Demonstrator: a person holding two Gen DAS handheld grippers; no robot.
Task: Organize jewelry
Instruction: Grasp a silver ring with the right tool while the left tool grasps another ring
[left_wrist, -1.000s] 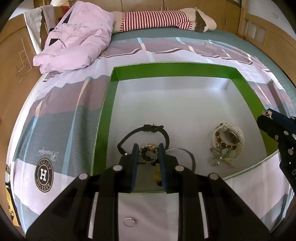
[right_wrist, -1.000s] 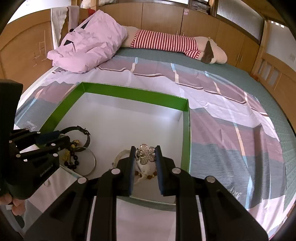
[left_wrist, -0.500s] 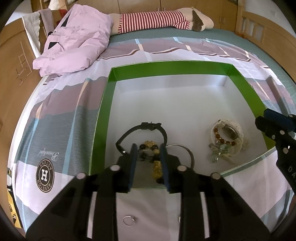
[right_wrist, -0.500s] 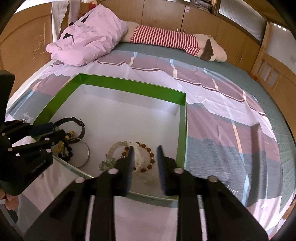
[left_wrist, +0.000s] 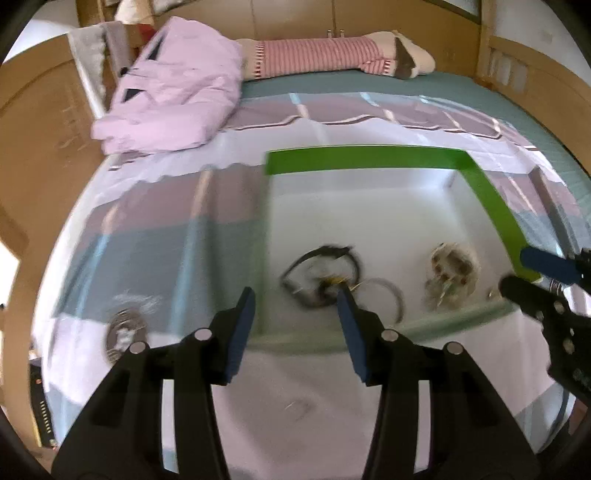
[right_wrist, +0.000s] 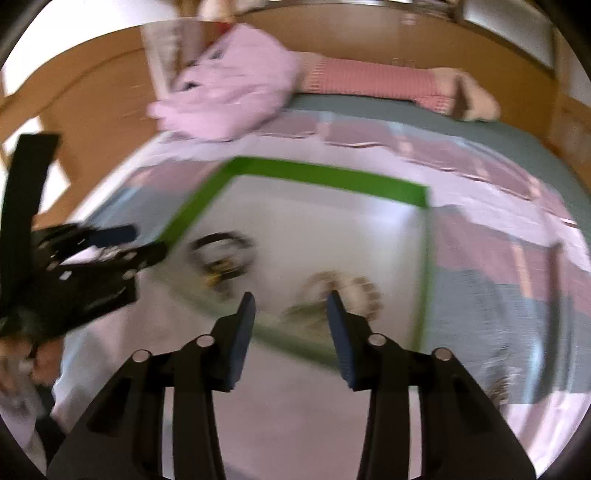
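Note:
A green-rimmed white box (left_wrist: 369, 158) (right_wrist: 325, 176) lies on the bed. Inside it are a black band with gold and dark beads (left_wrist: 325, 275) (right_wrist: 221, 258), a thin silver bangle (left_wrist: 388, 295), and a pale bracelet pile with brown beads (left_wrist: 452, 273) (right_wrist: 340, 295). My left gripper (left_wrist: 295, 306) is open and empty, hanging over the box's near left corner. My right gripper (right_wrist: 291, 306) is open and empty, just short of the near wall before the bracelet pile. A small ring (left_wrist: 301, 406) lies on the sheet outside the box. Both views are blurred by motion.
A pink quilt (left_wrist: 173, 99) and a red-striped plush (left_wrist: 325, 55) lie at the head of the bed. A round logo (left_wrist: 123, 334) marks the sheet left of the box. Wooden bed rails stand on both sides. A hand (right_wrist: 22, 362) holds the left gripper.
Both grippers have opened wide and pulled back toward the box's near edge. The beads and the flower piece they held now lie in the box.

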